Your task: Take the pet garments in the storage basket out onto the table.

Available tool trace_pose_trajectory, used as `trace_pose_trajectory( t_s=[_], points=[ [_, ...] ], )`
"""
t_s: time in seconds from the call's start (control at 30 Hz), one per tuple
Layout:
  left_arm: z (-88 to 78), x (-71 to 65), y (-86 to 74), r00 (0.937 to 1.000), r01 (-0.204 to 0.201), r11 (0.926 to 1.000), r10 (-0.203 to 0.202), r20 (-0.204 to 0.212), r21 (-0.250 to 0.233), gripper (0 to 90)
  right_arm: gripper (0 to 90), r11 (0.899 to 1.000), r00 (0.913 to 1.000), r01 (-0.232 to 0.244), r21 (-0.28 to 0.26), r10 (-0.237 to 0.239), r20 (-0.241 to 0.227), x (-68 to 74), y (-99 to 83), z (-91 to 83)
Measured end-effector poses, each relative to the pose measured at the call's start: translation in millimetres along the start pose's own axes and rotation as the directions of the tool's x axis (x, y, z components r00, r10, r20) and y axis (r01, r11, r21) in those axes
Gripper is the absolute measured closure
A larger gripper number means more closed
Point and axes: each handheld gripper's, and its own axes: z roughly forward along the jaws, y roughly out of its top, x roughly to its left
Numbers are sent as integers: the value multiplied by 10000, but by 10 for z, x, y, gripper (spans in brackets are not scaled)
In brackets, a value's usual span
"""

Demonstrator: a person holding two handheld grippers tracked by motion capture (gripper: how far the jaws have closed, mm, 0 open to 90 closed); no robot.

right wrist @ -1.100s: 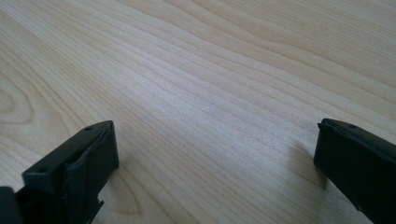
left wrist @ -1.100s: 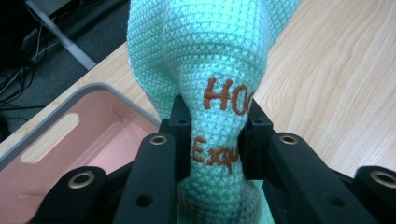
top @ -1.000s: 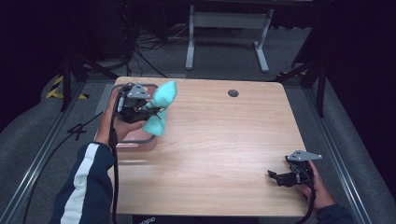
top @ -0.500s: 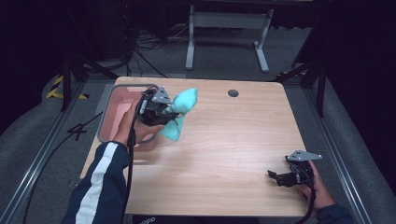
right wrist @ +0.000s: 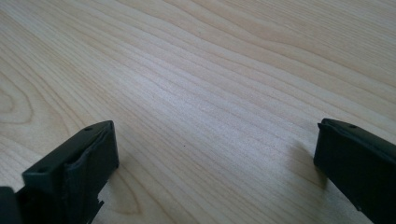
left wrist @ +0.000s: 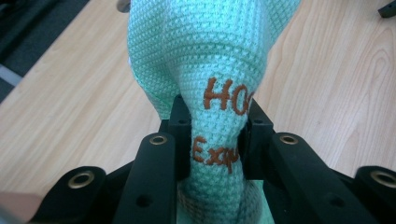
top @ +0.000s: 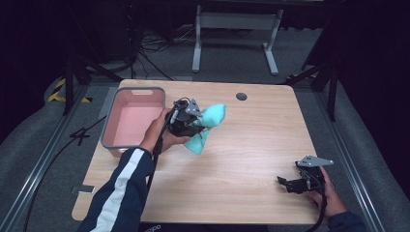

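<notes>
Just beside the pink tub (top: pixel 131 92), above the worktop (top: pixel 251 159), the left tool (top: pixel 196 126) is clenched on a bunched turquoise cloth (left wrist: pixel 201 56) with orange lettering, held clear of the wood. The right tool (top: pixel 290 183) rests near the worktop's front right corner, its jaws spread wide and holding nothing. This looks like the carrying step; the next move probably calls for lowering the cloth onto bare wood, then letting go.

Left arm: navy sleeve (top: pixel 121 193) with white stripe. Both grippers black; left gripper (left wrist: pixel 215 140) has brass-ringed screw holes. Right gripper (top: pixel 290 184) carries grey three-cornered plate, black cable trailing.
</notes>
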Motion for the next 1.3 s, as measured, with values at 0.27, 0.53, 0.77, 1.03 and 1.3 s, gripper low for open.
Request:
trace_pose_trajectory(
  t_s=[0.27,0.53,0.77,1.03,1.3],
  points=[
    [350,-136,29,9988,-140,9983,114,475,557,717,2,10000,10000,4,-2,-4,1,0,0,0],
    [607,-210,32,9971,-195,9958,127,756,894,715,2,10000,10000,-2,-1,2,-1,0,0,0],
    [828,-288,4,9952,-348,9906,223,952,1322,710,2,10000,10000,-1,-2,1,0,0,0,0],
    [1011,-350,-53,9942,-383,9854,209,1053,1659,704,2,10000,10000,0,-2,0,-1,0,0,0],
    [1181,-413,-136,9934,-431,9808,219,1125,1900,690,2,10000,10000,3,-2,-3,1,0,0,0]
  ],
)
